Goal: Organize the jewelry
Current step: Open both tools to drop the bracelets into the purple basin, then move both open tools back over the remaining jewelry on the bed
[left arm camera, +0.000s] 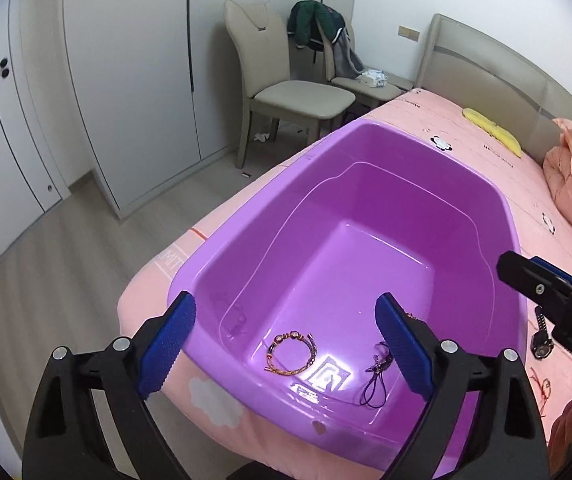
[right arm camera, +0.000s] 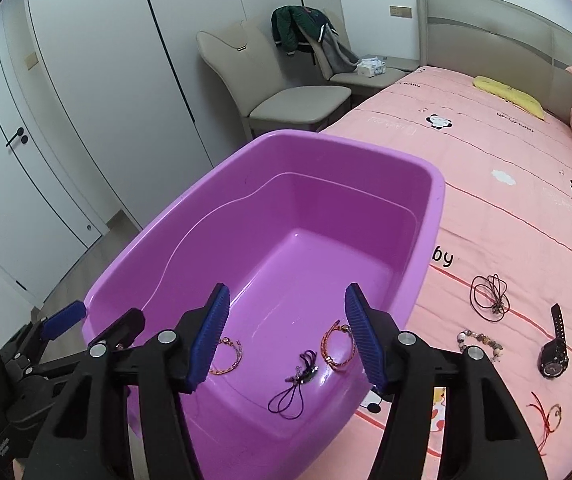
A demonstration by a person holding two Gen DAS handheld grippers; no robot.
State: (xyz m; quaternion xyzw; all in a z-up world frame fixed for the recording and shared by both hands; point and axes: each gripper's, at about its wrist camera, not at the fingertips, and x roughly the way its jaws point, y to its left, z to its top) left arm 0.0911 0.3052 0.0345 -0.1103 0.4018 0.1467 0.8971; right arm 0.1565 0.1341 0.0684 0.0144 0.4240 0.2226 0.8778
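Purple plastic tub [right arm camera: 190, 216] sits on the pink bed [right arm camera: 505, 216], and it is where I am gathering the jewelry, so both my tools hang over its near end. My left gripper [left arm camera: 286, 336] has its jaws wide apart with nothing between them, and my right gripper [right arm camera: 286, 334] is the same, parted and empty; I judge a piece has just gone in or the next reach is due.

Inside the tub I count three pieces: a braided bracelet [right arm camera: 226, 356] at the left, a dark purple cord charm [right arm camera: 295, 384] in the middle, and a red-gold beaded bracelet [right arm camera: 335, 346] at the right, all lying loose and apart on the floor of the tub.

Out on the bed, to my right, four pieces wait: one black cord necklace [right arm camera: 489, 294], one beaded bracelet [right arm camera: 479, 340], one black wristwatch [right arm camera: 553, 346], and one red string bracelet [right arm camera: 545, 410]. They lie near the tub's side, within an easy reach of my right tool.
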